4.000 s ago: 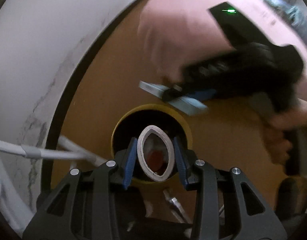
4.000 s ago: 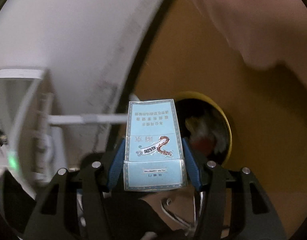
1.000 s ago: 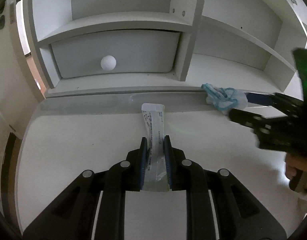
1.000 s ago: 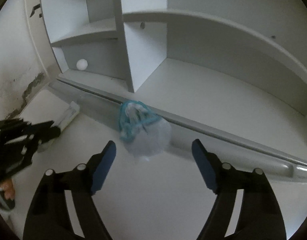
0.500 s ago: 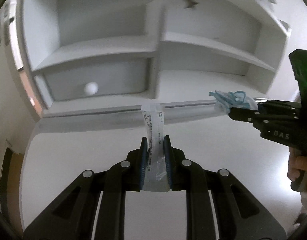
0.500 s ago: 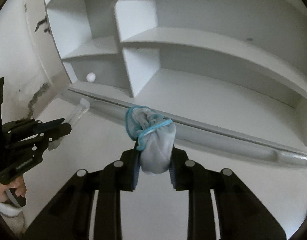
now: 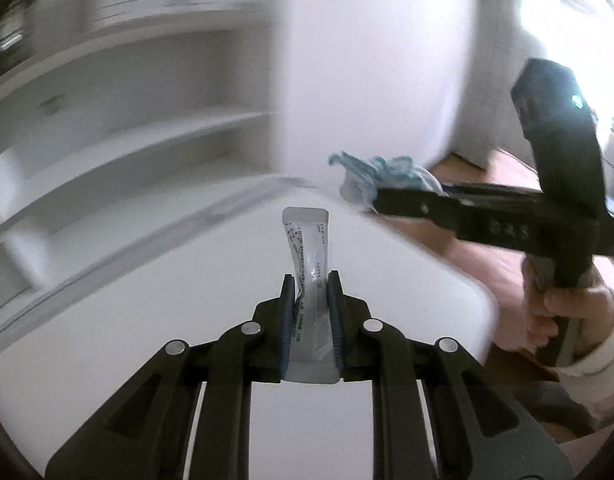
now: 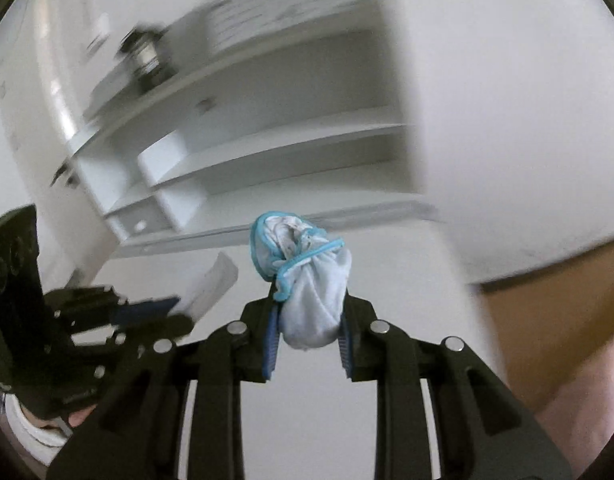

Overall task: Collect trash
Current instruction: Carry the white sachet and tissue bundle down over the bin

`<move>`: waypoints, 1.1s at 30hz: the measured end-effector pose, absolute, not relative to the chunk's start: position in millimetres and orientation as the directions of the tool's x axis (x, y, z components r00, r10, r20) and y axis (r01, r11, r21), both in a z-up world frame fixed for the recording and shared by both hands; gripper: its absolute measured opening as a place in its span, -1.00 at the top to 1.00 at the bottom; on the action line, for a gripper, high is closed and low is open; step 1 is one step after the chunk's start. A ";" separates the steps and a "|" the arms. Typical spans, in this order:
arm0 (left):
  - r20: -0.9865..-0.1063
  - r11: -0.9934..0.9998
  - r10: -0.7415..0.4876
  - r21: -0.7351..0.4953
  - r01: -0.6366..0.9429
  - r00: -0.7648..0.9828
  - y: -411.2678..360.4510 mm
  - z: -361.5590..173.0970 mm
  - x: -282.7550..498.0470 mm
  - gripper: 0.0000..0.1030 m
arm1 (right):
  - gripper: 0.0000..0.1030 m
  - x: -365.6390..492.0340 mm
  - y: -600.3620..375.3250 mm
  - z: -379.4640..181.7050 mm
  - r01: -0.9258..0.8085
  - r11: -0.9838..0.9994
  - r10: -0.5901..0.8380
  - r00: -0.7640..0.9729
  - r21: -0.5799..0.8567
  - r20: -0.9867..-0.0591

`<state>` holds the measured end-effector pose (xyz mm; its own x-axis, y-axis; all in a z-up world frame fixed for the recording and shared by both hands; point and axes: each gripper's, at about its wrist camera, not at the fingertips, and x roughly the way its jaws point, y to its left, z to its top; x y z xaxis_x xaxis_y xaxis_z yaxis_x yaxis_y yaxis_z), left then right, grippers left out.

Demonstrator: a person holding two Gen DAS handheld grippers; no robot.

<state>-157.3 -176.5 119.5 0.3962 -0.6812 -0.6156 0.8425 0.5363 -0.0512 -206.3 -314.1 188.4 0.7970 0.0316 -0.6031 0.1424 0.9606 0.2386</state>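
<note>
My left gripper (image 7: 312,288) is shut on a clear plastic wrapper (image 7: 309,256) with dark print, which stands up between the blue pads above the white desk (image 7: 147,320). My right gripper (image 8: 309,300) is shut on a balled white cloth with blue trim (image 8: 307,276). In the left wrist view the right gripper (image 7: 391,200) is at the right with the cloth (image 7: 379,174) at its tip. In the right wrist view the left gripper (image 8: 147,308) is at the lower left with the wrapper (image 8: 211,284).
White shelves (image 7: 127,120) rise behind the desk, blurred by motion. A dark object (image 8: 145,54) stands on an upper shelf. The desk's right edge (image 7: 459,276) drops to brown floor (image 8: 547,308). A hand (image 7: 567,312) holds the right gripper's handle.
Both grippers have swung to the right, off toward the desk's right edge, still holding the wrapper and the cloth. The brown floor has come into view.
</note>
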 end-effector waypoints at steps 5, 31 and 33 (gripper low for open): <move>-0.660 0.311 -0.715 -0.003 0.950 0.232 -293.2 97.0 -252.0 0.69 | 0.53 -311.1 -423.5 151.2 0.395 0.824 -0.076 0.787 0.406 -0.612; -0.983 0.255 -0.174 -0.101 0.962 -0.057 -483.9 -215.8 -307.1 0.69 | 0.53 -452.1 -586.3 -231.4 0.866 0.241 0.355 0.341 0.438 -0.870; -0.987 0.283 -0.142 -0.111 0.953 -0.073 -483.6 -233.9 -292.5 0.69 | 0.53 -453.5 -582.6 -247.3 0.873 0.218 0.389 0.332 0.436 -0.859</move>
